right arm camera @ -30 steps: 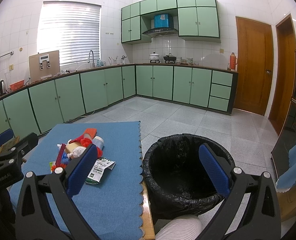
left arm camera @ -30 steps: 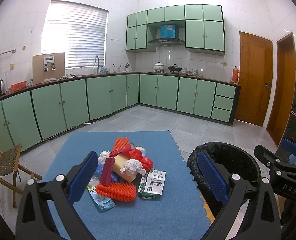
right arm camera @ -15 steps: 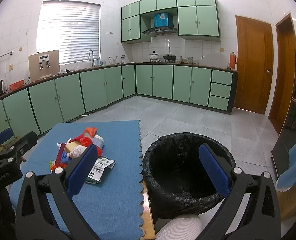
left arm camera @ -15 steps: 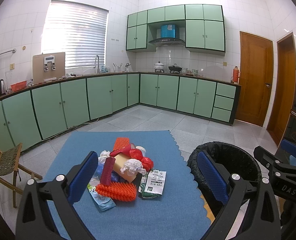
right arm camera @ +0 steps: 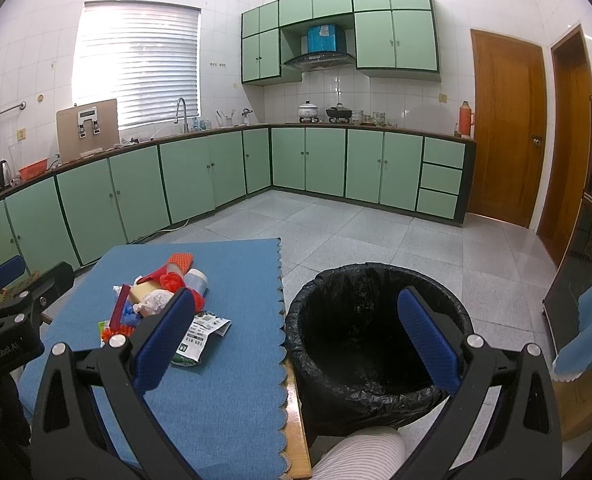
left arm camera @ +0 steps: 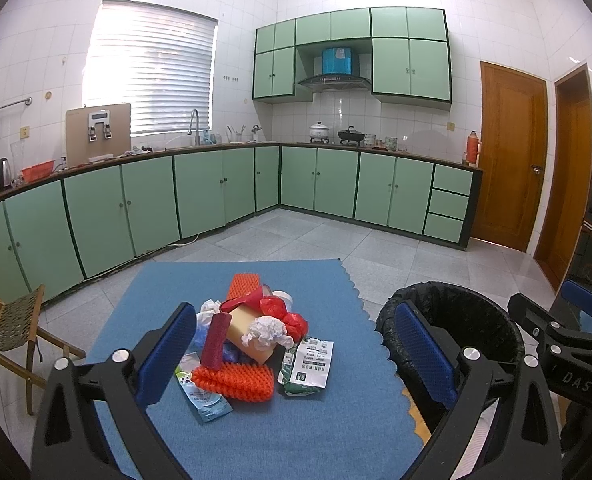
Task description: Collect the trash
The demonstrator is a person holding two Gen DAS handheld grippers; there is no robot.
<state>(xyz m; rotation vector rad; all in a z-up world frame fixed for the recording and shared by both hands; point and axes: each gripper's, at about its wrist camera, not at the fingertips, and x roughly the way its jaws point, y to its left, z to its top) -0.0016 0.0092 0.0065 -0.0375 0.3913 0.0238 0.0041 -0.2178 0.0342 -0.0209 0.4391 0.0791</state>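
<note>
Trash pile [left arm camera: 248,344]: lower pieces are covered by the upper ones; in the right wrist view a finger of the right gripper [right arm camera: 292,344] hides its near side.
Printed wrapper [left arm camera: 310,366]: text too small to read.
Bin [right arm camera: 376,332]: bottom lost in the black liner; near rim hidden behind a striped sleeve [right arm camera: 360,456].
Desk [left arm camera: 296,440]: near edge cut off by the frame.
Wooden chair [left arm camera: 12,324]: cut off at the left edge.
Counter items [left arm camera: 352,136]: too small to tell apart.

Bright daylight pours through the blinds of the window [left arm camera: 152,72], overexposing them and washing the nearby wall tiles [left arm camera: 36,52]. Both views are sharp, with strong fisheye bending and dark vignetted corners. The floor [right arm camera: 376,232] shows soft glare.
</note>
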